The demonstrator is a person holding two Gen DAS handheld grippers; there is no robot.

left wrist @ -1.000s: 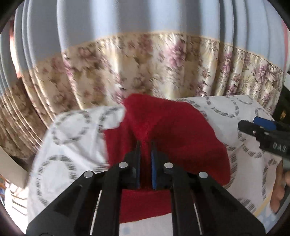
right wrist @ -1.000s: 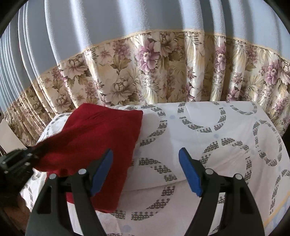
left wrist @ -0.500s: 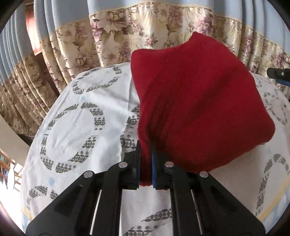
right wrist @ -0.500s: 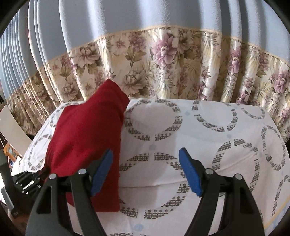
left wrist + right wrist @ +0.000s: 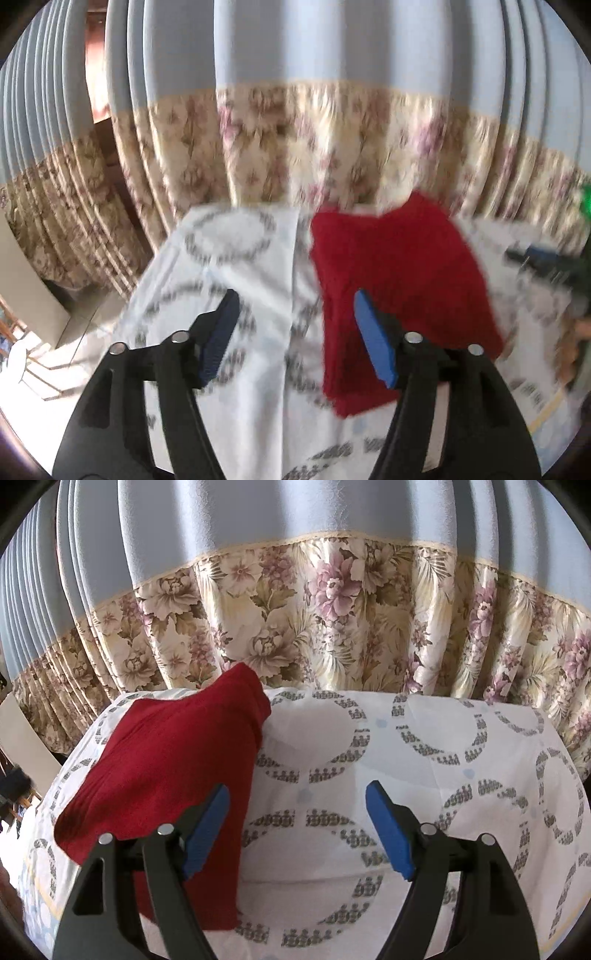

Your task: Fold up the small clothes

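**Left claw lets go of the red garment**

The left claw [image 5: 293,332] is standing wide now, its jaws having just been opening, and nothing is lying between its blue pads [image 5: 375,343]; half a second back those pads were pinched tight on an edge of the red garment [image 5: 399,295]. The left wrist view is smeared with motion, and the claw is now sitting off to the left of the cloth over the patterned sheet [image 5: 240,280] instead of on it, so the hand is pulling away as it releases.

The red garment [image 5: 173,771] is lying on the surface, on the left part of the sheet [image 5: 424,775] as the right wrist camera shows it, doubled into a rough oblong. One far corner is sticking up in front of the floral curtain [image 5: 332,602] rather than lying flat.

The right claw [image 5: 297,823] is hovering wide and empty, its left finger over the garment's near edge, with no grip on it.

In my judgement one fold is being finished here: the cloth is laid over and freed. The raised corner probably needs smoothing, or the piece another fold, before it counts as done.
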